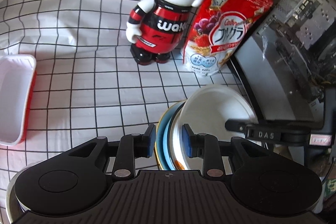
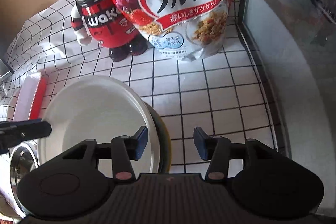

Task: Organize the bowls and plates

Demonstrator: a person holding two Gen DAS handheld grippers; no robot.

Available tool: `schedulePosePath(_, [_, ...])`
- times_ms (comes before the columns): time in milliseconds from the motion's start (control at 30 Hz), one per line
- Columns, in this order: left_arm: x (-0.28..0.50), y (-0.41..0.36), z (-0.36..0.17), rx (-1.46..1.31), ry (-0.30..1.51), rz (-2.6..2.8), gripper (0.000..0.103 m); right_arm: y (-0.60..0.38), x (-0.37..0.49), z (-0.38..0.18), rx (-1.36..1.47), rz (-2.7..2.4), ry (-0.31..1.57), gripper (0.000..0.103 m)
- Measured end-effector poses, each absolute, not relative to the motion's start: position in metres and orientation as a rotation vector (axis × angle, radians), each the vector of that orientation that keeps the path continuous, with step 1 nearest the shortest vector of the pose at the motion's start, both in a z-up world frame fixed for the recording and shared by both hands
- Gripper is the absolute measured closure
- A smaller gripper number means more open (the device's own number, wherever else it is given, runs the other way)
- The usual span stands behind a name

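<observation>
A stack of dishes stands on the checked cloth: a white bowl (image 1: 216, 106) on top, a blue plate (image 1: 167, 140) and a yellow-rimmed plate under it. My left gripper (image 1: 169, 141) is open, its jaws either side of the stack's left rim, not clamped. In the right wrist view the white bowl (image 2: 94, 114) fills the lower left. My right gripper (image 2: 170, 143) is open, its left finger inside the bowl, its right finger outside, astride the right rim. The right gripper's finger (image 1: 241, 126) shows in the left wrist view at the bowl's right edge.
A panda robot figure (image 1: 163, 14) and a red cereal bag (image 1: 222, 28) stand behind the stack. A red and white tub (image 1: 14, 98) sits at the left. A glass-sided cabinet (image 1: 294, 45) borders the right. A steel bowl (image 2: 23, 161) lies at the lower left.
</observation>
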State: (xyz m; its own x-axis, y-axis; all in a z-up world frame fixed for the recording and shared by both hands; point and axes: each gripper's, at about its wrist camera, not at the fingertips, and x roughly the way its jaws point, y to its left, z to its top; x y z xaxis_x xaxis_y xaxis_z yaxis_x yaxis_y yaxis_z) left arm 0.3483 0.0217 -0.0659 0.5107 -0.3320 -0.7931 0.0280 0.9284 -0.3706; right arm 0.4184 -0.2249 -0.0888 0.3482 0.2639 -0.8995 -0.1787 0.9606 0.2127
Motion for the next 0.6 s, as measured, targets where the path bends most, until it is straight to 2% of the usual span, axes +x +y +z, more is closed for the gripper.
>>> schedulePosePath(233, [0.344,0.020,-0.072,-0.363,1.025,-0.247,0.073,-0.236,0.418,-0.089,0.142,0.281,1.192,0.053])
schedulePosePath(367, [0.342,0.019,-0.067,-0.380,0.984,-0.262,0.073,-0.244,0.412,-0.076,0.218,0.333,1.127,0.052])
schedulePosePath(433, [0.343,0.017,-0.065,-0.358,0.979,-0.258,0.073,-0.242,0.411,-0.071,0.201,0.327,1.100,0.048])
schedulePosePath(600, [0.350,0.010,-0.082,-0.309,1.067,-0.212,0.073,-0.238,0.412,-0.091,0.196,0.373,1.173,0.047])
